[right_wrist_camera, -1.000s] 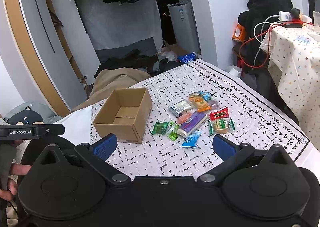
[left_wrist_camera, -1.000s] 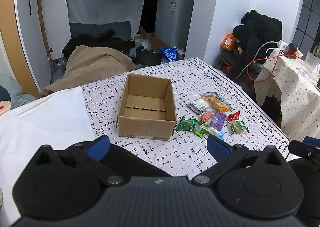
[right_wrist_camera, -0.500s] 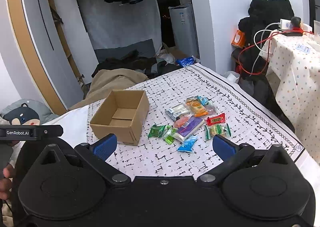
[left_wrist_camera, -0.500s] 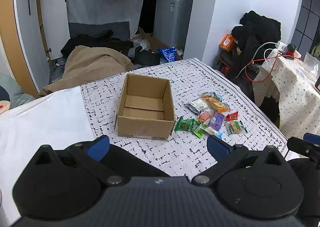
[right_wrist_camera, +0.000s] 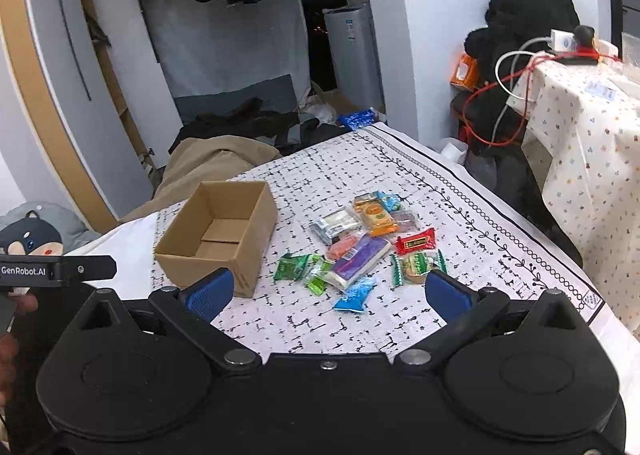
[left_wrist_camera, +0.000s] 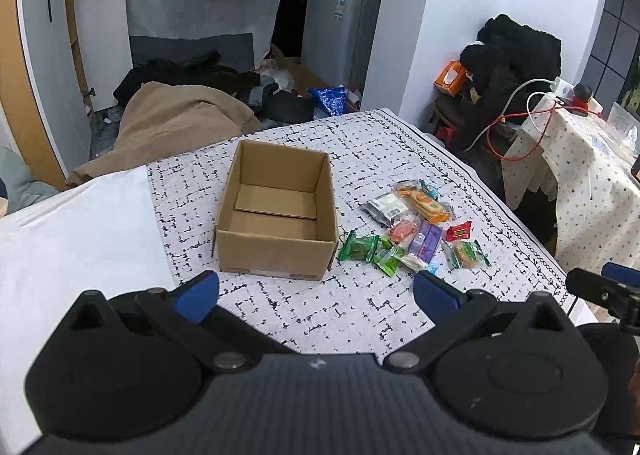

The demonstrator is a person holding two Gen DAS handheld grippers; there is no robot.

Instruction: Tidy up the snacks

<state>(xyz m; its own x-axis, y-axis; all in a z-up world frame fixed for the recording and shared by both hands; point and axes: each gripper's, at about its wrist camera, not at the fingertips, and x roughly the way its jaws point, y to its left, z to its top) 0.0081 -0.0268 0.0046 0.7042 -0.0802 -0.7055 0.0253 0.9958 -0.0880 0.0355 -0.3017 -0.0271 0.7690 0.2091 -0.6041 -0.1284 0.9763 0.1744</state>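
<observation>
With both the left gripper (left_wrist_camera: 316,293) and the right gripper (right_wrist_camera: 326,291) spread wide and holding nothing, we fear that among the snacks (right_wrist_camera: 356,243), heaped at frame centre beside the empty cardboard box (right_wrist_camera: 218,237), closing fingers may catch two overlapping slippery wrappers together.

Both wrist cameras are looking down and forward from above the near table edge, well back, toward 12 o'clock. They are sharing the cardboard box (left_wrist_camera: 276,215), at 11 o'clock in the right view, and the snack pile (right_wrist_camera: 360,243).
</observation>
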